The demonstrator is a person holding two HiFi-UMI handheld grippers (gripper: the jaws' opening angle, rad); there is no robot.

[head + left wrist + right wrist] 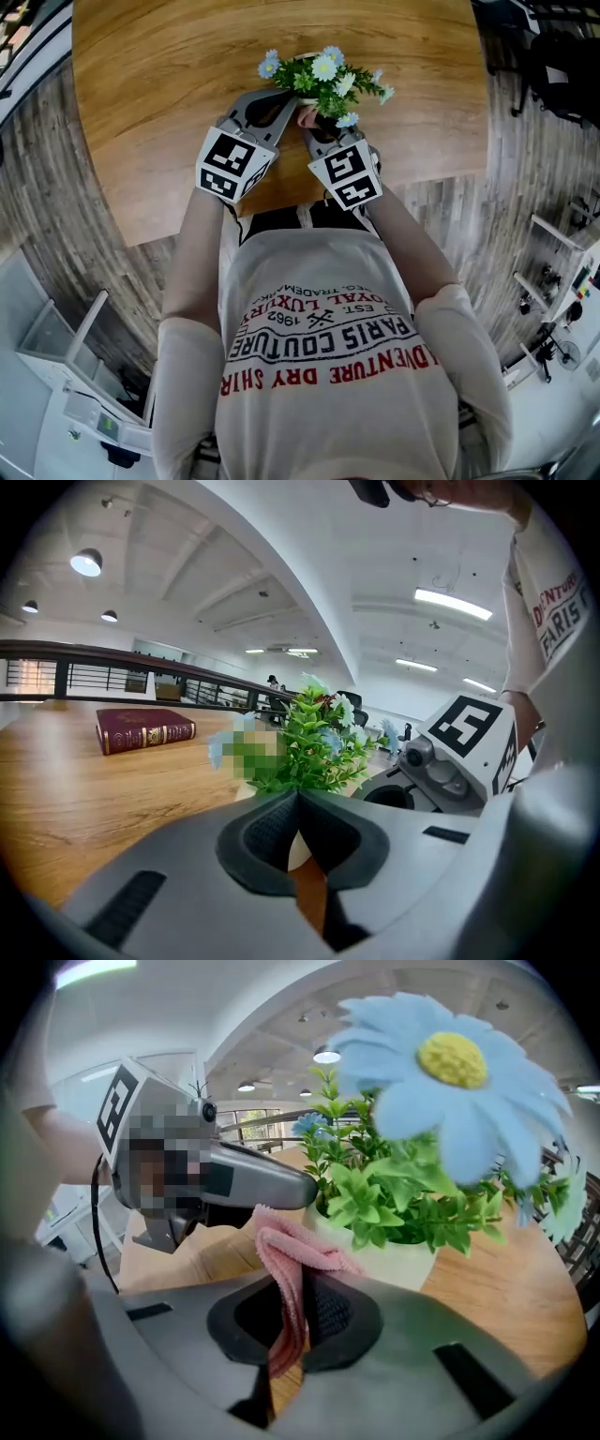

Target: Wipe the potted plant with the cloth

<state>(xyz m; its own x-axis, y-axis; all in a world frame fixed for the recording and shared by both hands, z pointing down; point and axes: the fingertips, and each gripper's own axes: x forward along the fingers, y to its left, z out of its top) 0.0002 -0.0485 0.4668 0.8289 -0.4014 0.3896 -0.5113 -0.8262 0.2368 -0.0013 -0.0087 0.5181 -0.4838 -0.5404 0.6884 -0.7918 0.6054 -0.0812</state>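
A wooden table (141, 112) bears a potted plant (323, 84) and a red book (145, 731) above grey plank floor (56, 234).

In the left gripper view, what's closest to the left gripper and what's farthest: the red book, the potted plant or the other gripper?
1. potted plant, just ahead of the left gripper.
2. right gripper, holding the pink cloth, to the right.
3. red book, far back left.

the bench (141, 112) is smooth wood with a soft sheen, cloth (295, 1246) is fuzzy pink microfibre-looking stuff, pot (403, 1265) matt white, leaves (375, 1194) plasticky
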